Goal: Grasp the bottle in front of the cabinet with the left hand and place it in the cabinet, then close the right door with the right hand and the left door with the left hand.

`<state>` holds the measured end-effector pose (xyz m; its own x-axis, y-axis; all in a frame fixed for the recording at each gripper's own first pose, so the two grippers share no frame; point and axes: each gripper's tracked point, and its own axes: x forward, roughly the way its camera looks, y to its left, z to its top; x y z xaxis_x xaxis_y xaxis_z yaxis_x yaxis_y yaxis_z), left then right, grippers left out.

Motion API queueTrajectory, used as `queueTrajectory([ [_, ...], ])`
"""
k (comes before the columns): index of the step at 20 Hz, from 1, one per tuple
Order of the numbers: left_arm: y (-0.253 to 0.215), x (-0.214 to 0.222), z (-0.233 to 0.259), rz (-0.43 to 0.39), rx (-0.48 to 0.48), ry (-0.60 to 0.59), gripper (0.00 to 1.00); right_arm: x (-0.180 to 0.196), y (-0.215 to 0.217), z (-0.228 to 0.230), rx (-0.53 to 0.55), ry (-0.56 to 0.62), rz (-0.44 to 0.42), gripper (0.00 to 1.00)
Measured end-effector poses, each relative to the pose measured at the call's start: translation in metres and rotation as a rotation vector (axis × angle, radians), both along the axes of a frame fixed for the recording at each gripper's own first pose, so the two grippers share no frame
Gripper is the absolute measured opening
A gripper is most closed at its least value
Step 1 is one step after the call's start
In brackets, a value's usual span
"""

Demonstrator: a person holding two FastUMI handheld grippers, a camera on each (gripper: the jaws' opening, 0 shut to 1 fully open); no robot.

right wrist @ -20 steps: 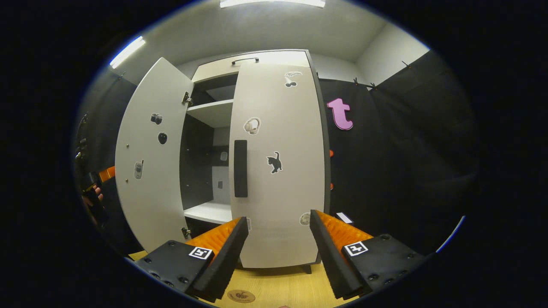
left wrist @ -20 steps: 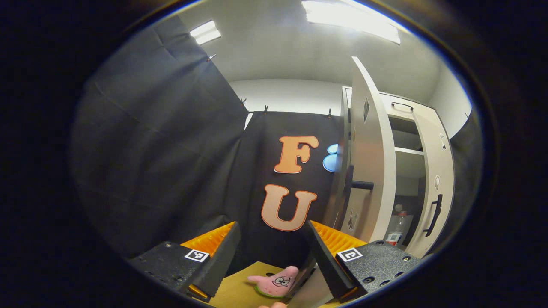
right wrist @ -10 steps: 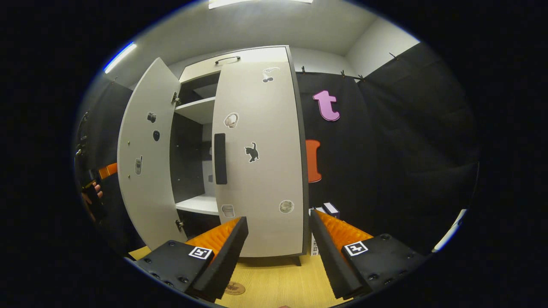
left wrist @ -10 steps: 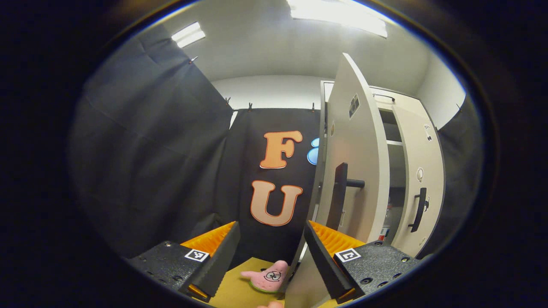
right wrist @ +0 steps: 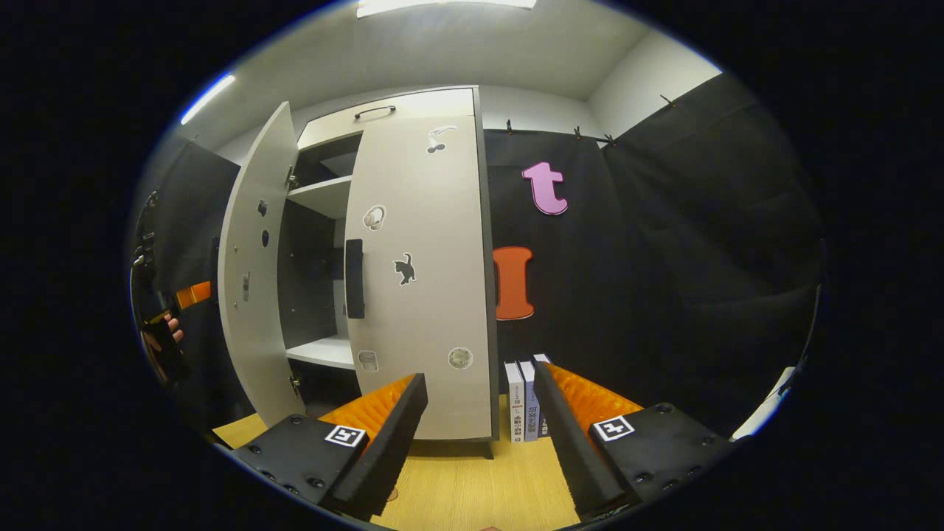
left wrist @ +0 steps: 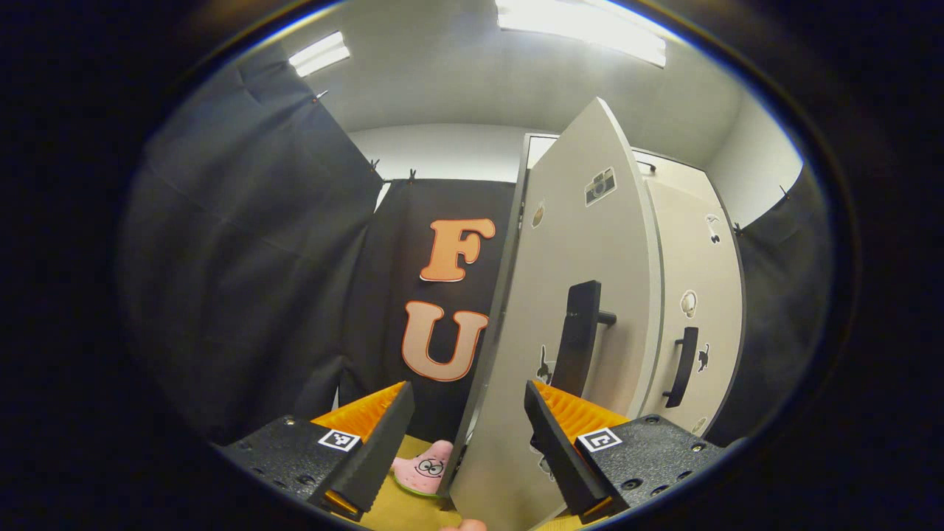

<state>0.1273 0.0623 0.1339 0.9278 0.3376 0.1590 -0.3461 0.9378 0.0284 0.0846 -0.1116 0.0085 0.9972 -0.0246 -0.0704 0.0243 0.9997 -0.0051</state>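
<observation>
left cabinet door (left wrist: 568, 310) stands half-open just ahead of the left gripper (left wrist: 468, 435), fingers apart and empty; a steady push beside its black handle (left wrist: 579, 346) should shut it.

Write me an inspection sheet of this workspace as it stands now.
Surface: wooden table, bare in front of the cabinet.
Job's things: cabinet; right door shut; left door part open; bottle hidden.
Clutter: pink starfish toy by the left door's foot; books standing right of the cabinet.
Grippers: left gripper open, the left door's lower edge between its fingers; right gripper open, empty, back from the right door.
Cables: nothing seen.
Surroundings: black cloth wall, ceiling lights.
</observation>
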Motion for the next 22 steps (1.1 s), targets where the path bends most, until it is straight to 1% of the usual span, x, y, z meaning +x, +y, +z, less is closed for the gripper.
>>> queueTrajectory([
  [3, -0.026, 0.017, -0.004, -0.067, -0.01, 0.001, 0.89, -0.005, -0.008, 0.003, -0.005, -0.005, -0.012, 0.96],
  [5, -0.048, 0.028, -0.004, -0.112, -0.011, -0.006, 0.93, -0.01, -0.013, 0.005, -0.009, -0.011, -0.025, 0.96],
  [9, -0.078, 0.051, -0.009, -0.174, 0.004, 0.008, 0.94, -0.016, -0.023, 0.007, 0.002, -0.014, -0.053, 0.96],
  [14, -0.098, 0.08, -0.026, -0.227, -0.004, 0.054, 0.95, -0.022, -0.034, 0.008, 0.008, -0.015, -0.088, 0.96],
  [16, -0.105, 0.09, -0.03, -0.242, -0.003, 0.057, 0.94, -0.023, -0.037, 0.007, 0.009, -0.016, -0.1, 0.96],
  [18, -0.107, 0.091, -0.031, -0.249, -0.004, 0.06, 0.94, -0.023, -0.042, 0.008, 0.01, -0.015, -0.112, 0.96],
  [19, -0.11, 0.095, -0.032, -0.254, -0.001, 0.066, 0.93, -0.022, -0.044, 0.008, 0.011, -0.015, -0.116, 0.96],
  [20, -0.113, 0.101, -0.033, -0.26, 0.002, 0.072, 0.94, -0.021, -0.045, 0.007, 0.013, -0.016, -0.119, 0.96],
  [22, -0.119, 0.116, -0.038, -0.27, 0.009, 0.079, 0.94, -0.019, -0.046, 0.007, 0.012, -0.014, -0.121, 0.96],
])
